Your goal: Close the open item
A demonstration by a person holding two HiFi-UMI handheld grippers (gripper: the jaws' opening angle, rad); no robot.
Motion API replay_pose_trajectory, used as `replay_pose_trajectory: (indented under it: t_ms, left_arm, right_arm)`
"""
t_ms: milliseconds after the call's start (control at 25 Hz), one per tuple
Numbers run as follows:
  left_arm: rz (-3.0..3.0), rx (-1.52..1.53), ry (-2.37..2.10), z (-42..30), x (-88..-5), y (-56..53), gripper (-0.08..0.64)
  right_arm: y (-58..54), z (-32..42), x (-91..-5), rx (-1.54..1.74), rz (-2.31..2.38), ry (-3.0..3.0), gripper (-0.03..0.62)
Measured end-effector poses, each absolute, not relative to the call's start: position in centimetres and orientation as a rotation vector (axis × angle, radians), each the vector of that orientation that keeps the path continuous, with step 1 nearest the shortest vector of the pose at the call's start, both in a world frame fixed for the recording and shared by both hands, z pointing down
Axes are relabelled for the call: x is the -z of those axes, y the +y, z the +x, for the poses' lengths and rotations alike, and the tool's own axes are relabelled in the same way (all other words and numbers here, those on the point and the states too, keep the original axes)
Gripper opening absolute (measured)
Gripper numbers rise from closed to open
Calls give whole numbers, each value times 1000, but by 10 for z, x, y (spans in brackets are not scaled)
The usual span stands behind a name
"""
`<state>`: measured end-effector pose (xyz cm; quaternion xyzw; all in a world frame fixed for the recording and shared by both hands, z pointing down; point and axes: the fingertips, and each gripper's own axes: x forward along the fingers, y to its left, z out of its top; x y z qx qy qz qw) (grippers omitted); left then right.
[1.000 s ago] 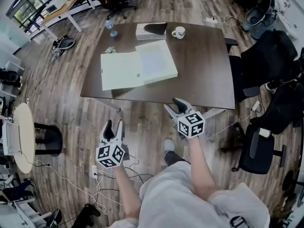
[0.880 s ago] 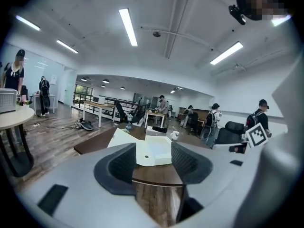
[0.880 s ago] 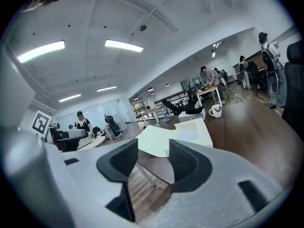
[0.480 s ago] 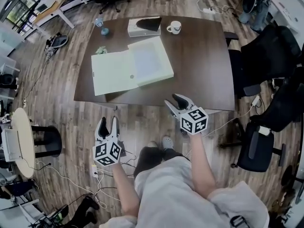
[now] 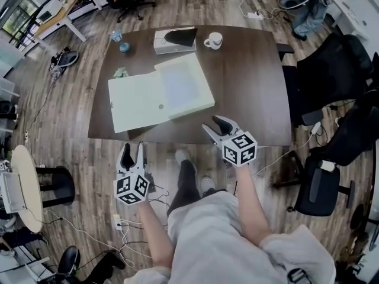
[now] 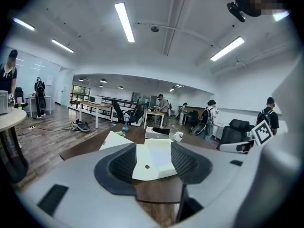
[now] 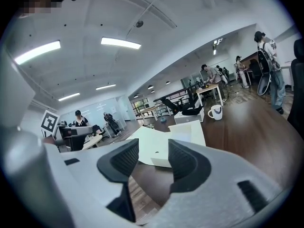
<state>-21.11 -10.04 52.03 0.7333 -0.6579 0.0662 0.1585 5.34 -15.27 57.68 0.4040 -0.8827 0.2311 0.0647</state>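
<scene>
Pale cream flat rectangular box (image 5: 180, 87) lies open on dark brown table (image 5: 249, 87), lid flapped to 9 o'clock, tray bare inside. Left gripper (image 5: 132, 151) at 6 o'clock of it, jaws wide, just narrowed slightly, empty. Right gripper (image 5: 214, 125) at 4 o'clock, jaws part-open, just widened slightly, empty.

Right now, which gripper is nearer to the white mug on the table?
Right. The right gripper is at the near edge of the table, across from the white mug; the left gripper is over the floor, further left and short of the table.
</scene>
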Motion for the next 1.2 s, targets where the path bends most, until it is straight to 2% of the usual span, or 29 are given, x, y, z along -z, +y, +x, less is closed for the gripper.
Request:
replay_pose_trajectory:
  t_ms: [760,1200]
  left_arm:
    - [1989,-194,-1881,-311,-548,-256,219]
    - [1727,-226,-1936,-413,-624,-300,221]
  right_arm:
    - [-309,-4,-604,-671,1220,-2504,202]
    - [-375,18,-666,-830,1426,-2292,206]
